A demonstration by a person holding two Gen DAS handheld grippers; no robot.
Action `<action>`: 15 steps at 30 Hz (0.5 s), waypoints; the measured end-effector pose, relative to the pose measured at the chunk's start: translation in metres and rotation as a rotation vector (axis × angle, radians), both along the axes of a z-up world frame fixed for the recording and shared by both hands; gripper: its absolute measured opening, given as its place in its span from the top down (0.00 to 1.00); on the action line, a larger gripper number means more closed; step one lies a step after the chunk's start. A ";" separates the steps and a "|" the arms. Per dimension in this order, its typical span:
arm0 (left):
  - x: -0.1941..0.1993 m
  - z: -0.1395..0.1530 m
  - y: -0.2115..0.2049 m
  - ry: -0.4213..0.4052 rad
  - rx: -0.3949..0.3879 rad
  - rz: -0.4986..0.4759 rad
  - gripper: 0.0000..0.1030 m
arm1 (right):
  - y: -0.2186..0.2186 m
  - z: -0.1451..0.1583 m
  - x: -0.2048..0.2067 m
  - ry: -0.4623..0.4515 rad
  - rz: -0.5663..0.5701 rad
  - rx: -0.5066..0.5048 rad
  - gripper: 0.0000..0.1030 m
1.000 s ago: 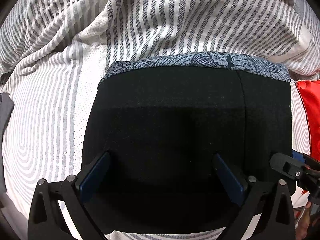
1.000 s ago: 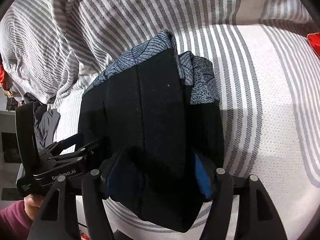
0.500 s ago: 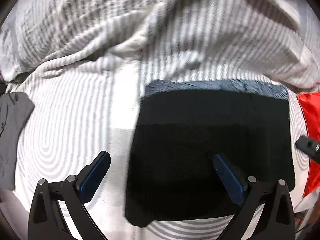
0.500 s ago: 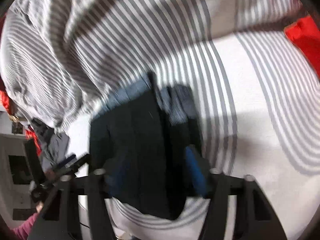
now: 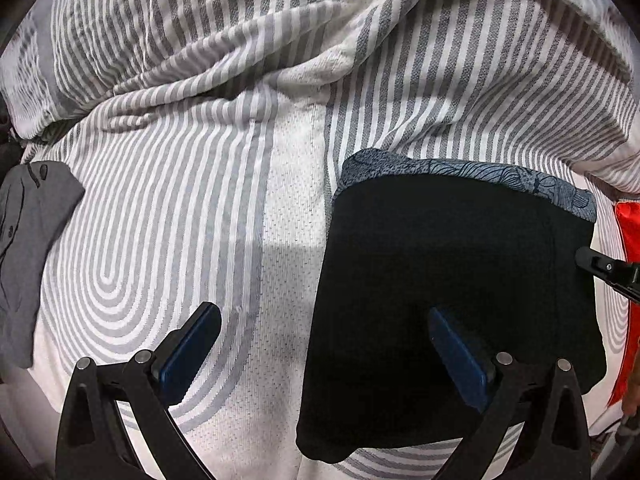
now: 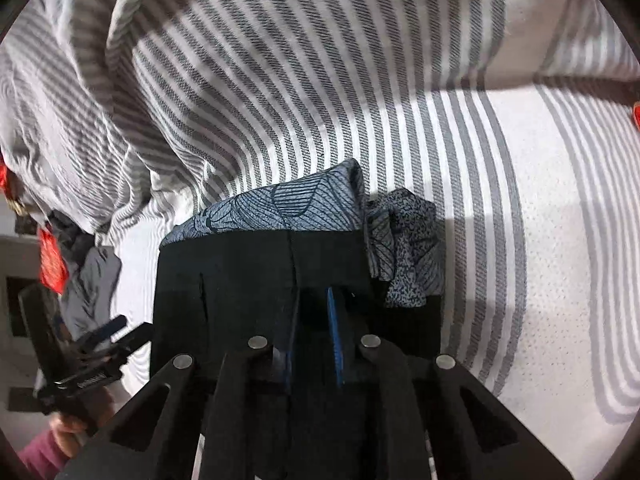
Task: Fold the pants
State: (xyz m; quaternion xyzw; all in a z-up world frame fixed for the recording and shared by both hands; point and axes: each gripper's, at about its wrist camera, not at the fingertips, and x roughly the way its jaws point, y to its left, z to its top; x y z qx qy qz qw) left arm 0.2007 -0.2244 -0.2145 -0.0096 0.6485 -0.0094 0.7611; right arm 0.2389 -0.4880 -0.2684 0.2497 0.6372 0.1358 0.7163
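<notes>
The folded pants [image 5: 452, 300] lie on the striped bed [image 5: 200, 240], patterned edge toward the rumpled blanket [image 5: 280, 40]. The right gripper [image 6: 314, 320] has just been closing its fingers and now pinches the pants' near edge. The left gripper [image 5: 324, 344] hangs wide open, empty, over the pants' left edge, with bare sheet leftward up to a grey garment [image 5: 28, 248].

Left gripper [image 5: 324, 346]: pointing straight down over the folded pants [image 5: 452, 300], jaws standing wide apart, one blue pad above the pants, the other off their left edge, gripping nothing.
Right gripper [image 6: 312, 334]: tilting steeply down at the pants' near edge, jaws having just been closing, pads now pinching a black fold.
Left hand [image 6: 76, 428]: holding its gripper's handle, left of the pants.
</notes>
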 end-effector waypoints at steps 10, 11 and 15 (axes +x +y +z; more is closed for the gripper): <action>0.015 -0.006 0.000 0.029 -0.119 -0.105 0.00 | -0.039 0.012 -0.033 0.057 -0.103 0.126 0.49; 0.016 -0.009 -0.001 0.037 -0.125 -0.116 0.00 | -0.043 0.011 -0.038 0.064 -0.106 0.124 0.49; 0.017 -0.017 -0.006 0.072 -0.144 -0.130 0.00 | -0.056 0.005 -0.049 0.098 -0.131 0.120 0.49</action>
